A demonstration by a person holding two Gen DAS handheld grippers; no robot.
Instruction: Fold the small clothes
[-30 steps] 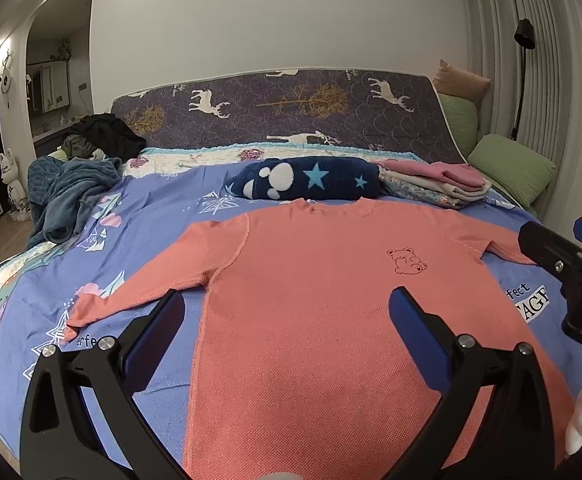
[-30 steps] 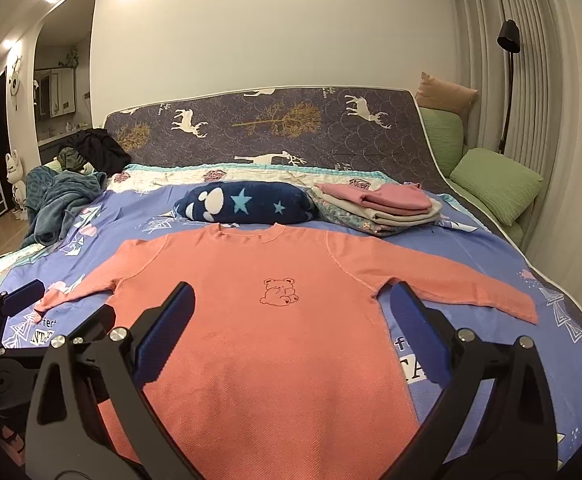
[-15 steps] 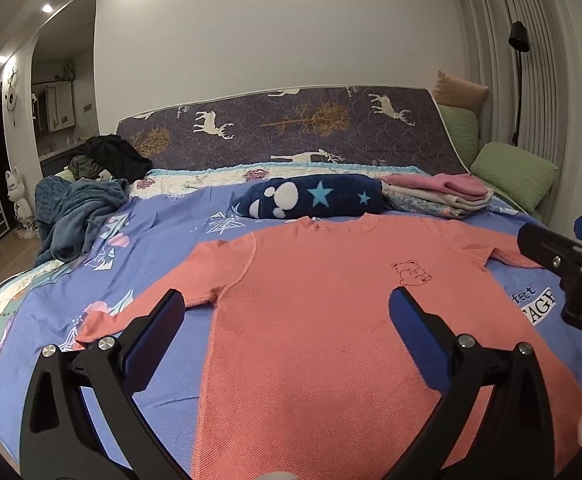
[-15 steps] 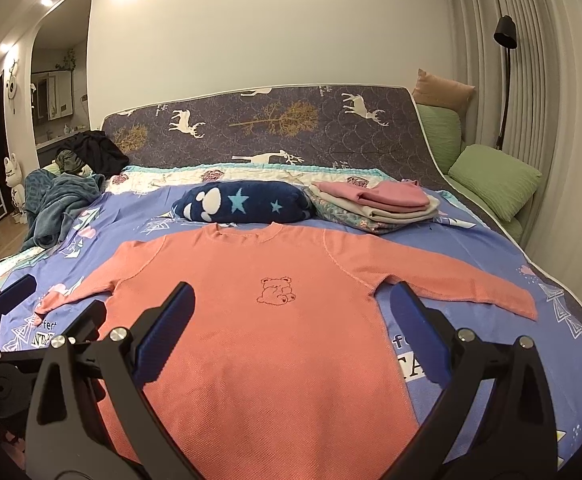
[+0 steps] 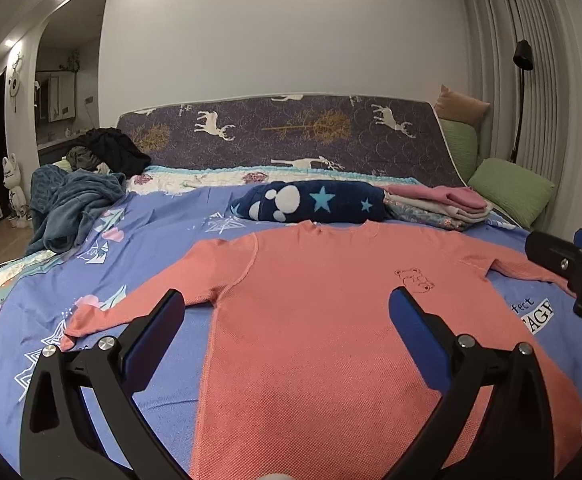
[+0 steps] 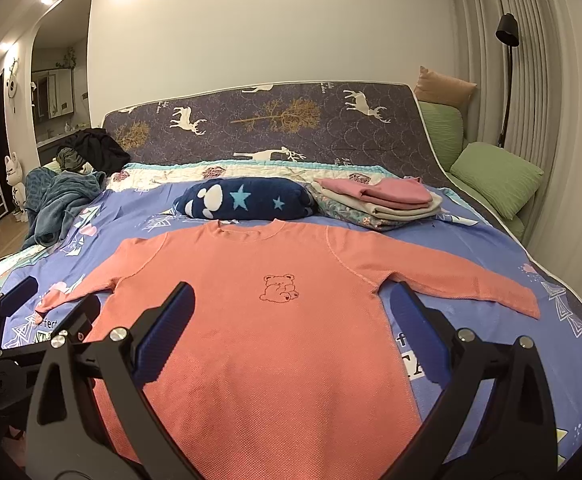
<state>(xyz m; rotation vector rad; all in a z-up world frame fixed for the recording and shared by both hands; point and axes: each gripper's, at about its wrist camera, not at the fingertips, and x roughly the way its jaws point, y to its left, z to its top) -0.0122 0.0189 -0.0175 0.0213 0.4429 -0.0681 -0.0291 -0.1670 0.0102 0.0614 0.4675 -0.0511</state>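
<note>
Shirt: pink shirt lies flat, sleeves spread, on the bed.
Left gripper: jaws wide, empty, above the shirt.
Right gripper: jaws wide, empty.
Right view only: whole right sleeve.
Behind: navy blanket, folded clothes.

Coral long-sleeved shirt lies flat, face up, both sleeves spread wide, small bear outline on its chest, its body stretching ahead between and beyond the right claw's tips.
</note>
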